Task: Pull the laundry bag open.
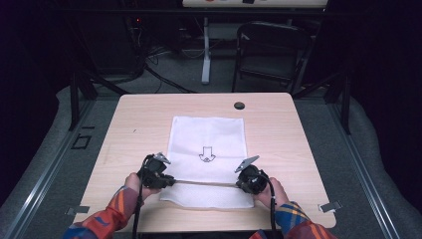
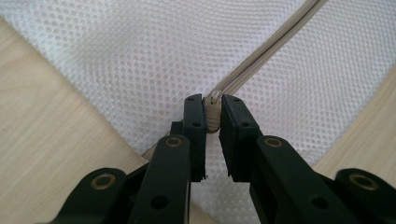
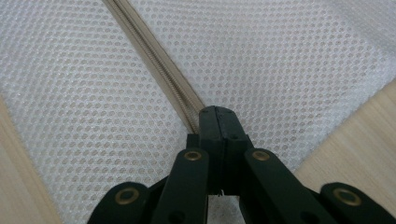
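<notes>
With my left tongs pinching the zip pull and my right tongs pressed together on the zip's end, I should keep the bag taut and draw the pull straight along the track.

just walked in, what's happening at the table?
A person holds a gripper in each hand over a white mesh bag lying flat on the wooden table. The left gripper is shut on the beige zipper pull at one end of the zipper. The right gripper is pinched shut at the zipper's other end. The zipper runs taut between them.
</notes>
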Demonstrator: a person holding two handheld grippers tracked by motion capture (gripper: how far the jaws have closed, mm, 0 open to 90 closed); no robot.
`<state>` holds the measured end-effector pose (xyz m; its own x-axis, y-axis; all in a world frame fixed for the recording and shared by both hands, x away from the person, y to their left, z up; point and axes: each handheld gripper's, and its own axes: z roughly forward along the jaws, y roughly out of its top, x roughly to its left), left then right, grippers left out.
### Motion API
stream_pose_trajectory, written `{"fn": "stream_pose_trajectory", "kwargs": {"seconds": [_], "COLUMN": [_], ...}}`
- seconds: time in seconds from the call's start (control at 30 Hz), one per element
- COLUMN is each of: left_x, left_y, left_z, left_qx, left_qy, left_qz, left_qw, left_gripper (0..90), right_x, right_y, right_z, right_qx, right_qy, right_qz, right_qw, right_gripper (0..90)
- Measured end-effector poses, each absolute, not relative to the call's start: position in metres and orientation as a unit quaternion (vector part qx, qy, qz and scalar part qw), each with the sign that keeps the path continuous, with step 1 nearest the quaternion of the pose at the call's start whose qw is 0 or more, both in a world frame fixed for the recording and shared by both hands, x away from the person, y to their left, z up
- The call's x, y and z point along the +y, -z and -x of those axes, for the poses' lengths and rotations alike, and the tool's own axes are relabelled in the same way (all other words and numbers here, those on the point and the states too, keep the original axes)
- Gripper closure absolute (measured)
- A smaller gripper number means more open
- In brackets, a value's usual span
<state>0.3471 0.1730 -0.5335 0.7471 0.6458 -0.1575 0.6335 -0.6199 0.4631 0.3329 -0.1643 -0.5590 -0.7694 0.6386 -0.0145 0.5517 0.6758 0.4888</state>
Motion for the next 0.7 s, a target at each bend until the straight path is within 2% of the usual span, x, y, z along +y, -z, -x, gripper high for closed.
{"fn": "stream_pose_trajectory", "kwargs": {"seconds": [0.13,0.17,0.2,0.4,0.5,0.6,0.67,0.7], "left_x": [0.178,0.18,0.186,0.211,0.204,0.192,0.184,0.181], "left_y": [0.533,0.532,0.532,0.531,0.525,0.525,0.528,0.53], "left_z": [-0.346,-0.345,-0.346,-0.348,-0.345,-0.344,-0.345,-0.345], "left_qx": [0.362,0.367,0.375,0.41,0.403,0.383,0.364,0.36], "left_qy": [-0.02,-0.039,-0.04,-0.037,-0.054,-0.046,-0.042,-0.04], "left_qz": [-0.899,-0.898,-0.894,-0.874,-0.871,-0.879,-0.891,-0.894], "left_qw": [0.245,0.241,0.243,0.258,0.277,0.281,0.269,0.265], "left_gripper": [80.2,88.1,89.7,89.3,85.2,75.1,65.0,63.4], "right_x": [-0.164,-0.164,-0.165,-0.169,-0.168,-0.168,-0.169,-0.169], "right_y": [0.559,0.559,0.559,0.559,0.559,0.558,0.559,0.559], "right_z": [-0.333,-0.333,-0.333,-0.335,-0.334,-0.334,-0.334,-0.335], "right_qx": [0.911,0.911,0.911,0.908,0.907,0.908,0.904,0.905], "right_qy": [-0.235,-0.232,-0.231,-0.231,-0.23,-0.229,-0.236,-0.234], "right_qz": [-0.327,-0.328,-0.327,-0.335,-0.339,-0.338,-0.344,-0.343], "right_qw": [0.093,0.094,0.099,0.098,0.099,0.098,0.093,0.093], "right_gripper": [90.0,90.0,90.0,90.0,90.0,90.0,90.0,90.0]}}
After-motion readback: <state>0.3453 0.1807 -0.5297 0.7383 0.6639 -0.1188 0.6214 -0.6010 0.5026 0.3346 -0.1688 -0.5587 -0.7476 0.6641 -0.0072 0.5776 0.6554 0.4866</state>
